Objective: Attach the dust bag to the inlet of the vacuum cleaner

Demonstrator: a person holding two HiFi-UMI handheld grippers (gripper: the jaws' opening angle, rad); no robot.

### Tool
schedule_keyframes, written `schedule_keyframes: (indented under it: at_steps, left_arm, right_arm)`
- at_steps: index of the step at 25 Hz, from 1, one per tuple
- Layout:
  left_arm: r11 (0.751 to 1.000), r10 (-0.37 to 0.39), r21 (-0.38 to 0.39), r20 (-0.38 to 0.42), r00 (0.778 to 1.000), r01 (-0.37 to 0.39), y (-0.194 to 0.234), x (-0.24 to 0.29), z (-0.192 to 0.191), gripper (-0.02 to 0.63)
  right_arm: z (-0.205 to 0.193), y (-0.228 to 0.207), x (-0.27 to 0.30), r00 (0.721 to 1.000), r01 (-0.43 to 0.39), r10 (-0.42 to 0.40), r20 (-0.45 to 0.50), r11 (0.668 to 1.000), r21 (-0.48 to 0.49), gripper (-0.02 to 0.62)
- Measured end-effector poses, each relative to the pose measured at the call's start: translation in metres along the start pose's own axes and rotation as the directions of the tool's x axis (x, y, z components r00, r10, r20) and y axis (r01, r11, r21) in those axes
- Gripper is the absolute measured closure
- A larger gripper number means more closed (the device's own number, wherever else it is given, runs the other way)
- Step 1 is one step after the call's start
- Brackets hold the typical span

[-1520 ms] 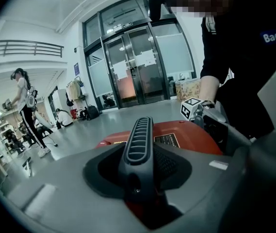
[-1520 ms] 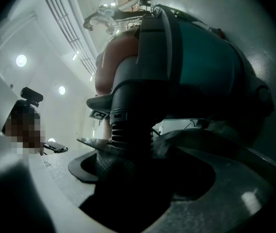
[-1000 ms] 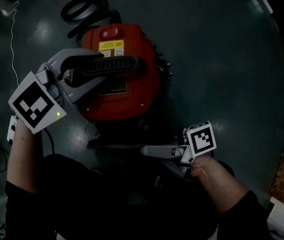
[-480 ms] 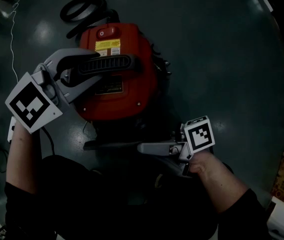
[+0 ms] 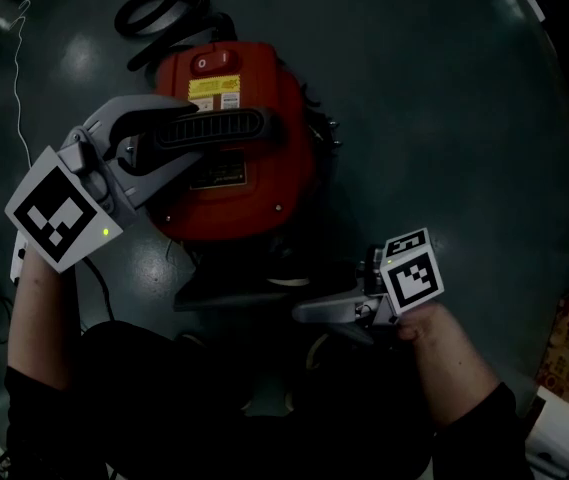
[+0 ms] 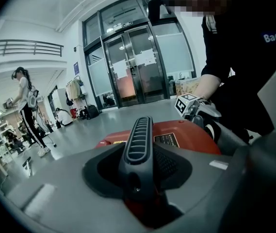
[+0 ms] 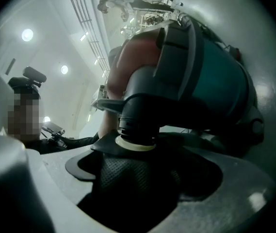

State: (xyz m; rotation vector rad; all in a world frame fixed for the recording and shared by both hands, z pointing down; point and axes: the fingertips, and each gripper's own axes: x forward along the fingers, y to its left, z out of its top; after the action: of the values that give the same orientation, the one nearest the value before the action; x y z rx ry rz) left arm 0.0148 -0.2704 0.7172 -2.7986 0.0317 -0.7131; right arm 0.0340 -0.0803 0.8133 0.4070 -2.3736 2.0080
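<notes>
We cannot read the yellow label [image 5: 215, 93] on the red vacuum cleaner [image 5: 264, 183]. Our left gripper [image 5: 179, 133] clamps its black handle [image 5: 229, 126]. Our right gripper [image 5: 309, 313], drawn back toward 4 o'clock, has just been opening wide and holds nothing. The dark dust bag [image 5: 229, 295] sits at the cleaner's 6 o'clock side.

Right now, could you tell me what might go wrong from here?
The right tongs have just been opening, nothing clamped between them, so the cream ring at the inlet may sit loose. Only the left tongs, shut on the black handle, steady the red vacuum cleaner; it could shift.
</notes>
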Motion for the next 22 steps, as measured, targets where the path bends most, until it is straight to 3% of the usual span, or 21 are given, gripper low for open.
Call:
schedule_keyframes:
  at_steps: [4, 7, 11, 13, 18, 22]
  left_arm:
    - [1.0, -0.018, 0.002, -0.053, 0.998, 0.019, 0.001, -0.012, -0.006, 0.452]
    - [0.999, -0.044, -0.037, -0.107, 0.993, 0.04, 0.001, -0.03, -0.007, 0.442]
    - [0.994, -0.032, -0.108, -0.14, 0.99, 0.017, 0.007, -0.057, 0.006, 0.476]
    - [0.989, -0.021, -0.151, -0.135, 0.991, 0.0, 0.011, -0.07, 0.025, 0.482]
    - [0.986, -0.048, -0.166, -0.098, 0.994, 0.031, -0.009, -0.102, 0.092, 0.483]
    - [0.957, -0.077, -0.285, -0.081, 0.994, 0.051, -0.047, -0.136, 0.143, 0.486]
  right_arm:
    - [0.001, 0.006, -0.025, 0.999, 0.041, -0.041, 0.021, 0.999, 0.027, 0.129]
    - [0.005, 0.02, -0.068, 0.99, 0.093, -0.101, 0.095, 0.993, 0.077, 0.129]
    - [0.007, 0.055, -0.106, 0.97, 0.168, -0.183, 0.157, 0.98, 0.105, 0.129]
    - [0.01, 0.082, -0.11, 0.958, 0.174, -0.194, 0.212, 0.978, 0.111, 0.129]
    - [0.018, 0.159, -0.099, 0.906, 0.166, -0.193, 0.376, 0.981, 0.103, 0.129]
    - [0.001, 0.227, -0.078, 0.909, 0.161, -0.185, 0.375, 0.982, 0.094, 0.129]
